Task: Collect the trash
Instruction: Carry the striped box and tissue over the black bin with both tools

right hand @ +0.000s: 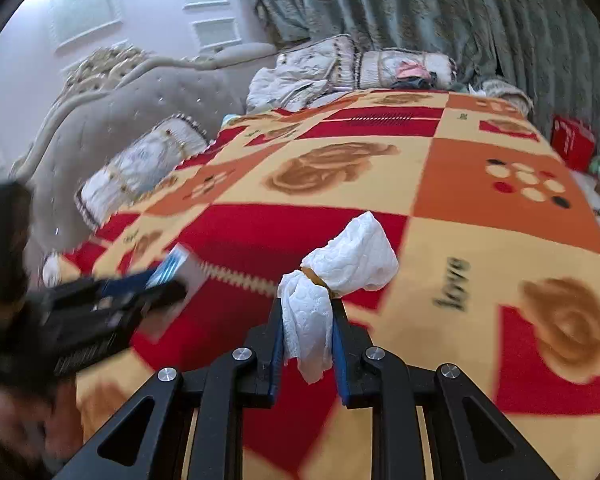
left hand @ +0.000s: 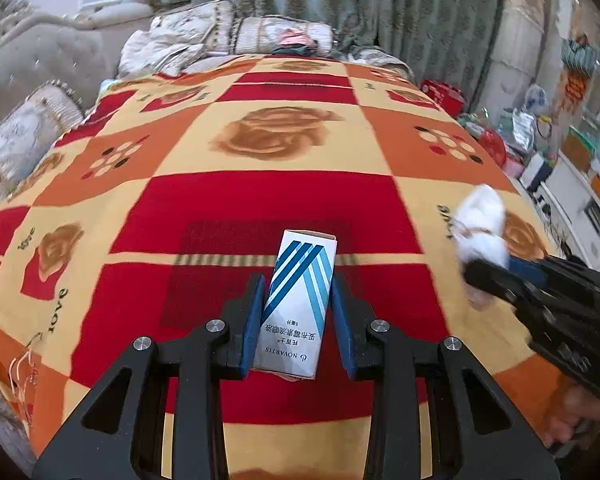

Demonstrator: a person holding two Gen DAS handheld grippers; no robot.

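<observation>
While held above the bedspread point(left hand: 300, 200), left tool point(left hand: 298, 304) pinching box point(left hand: 300, 300), right tool point(right hand: 307, 328) pinching tissue point(right hand: 340, 276)

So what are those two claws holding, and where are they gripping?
The left claw pinches the blue-striped carton by its long sides. The right claw clamps the wadded tissue at its lower tail.

Left hand-held gripper point(left hand: 298, 312) and right hand-held gripper point(right hand: 307, 332) both angle downward, jaws clamped, side by side.

Glossy cardboard box point(left hand: 296, 304); soft embossed paper tissue point(right hand: 340, 276); fuzzy matt cloth blanket point(left hand: 260, 200); grey tufted fabric headboard point(right hand: 112, 112).
</observation>
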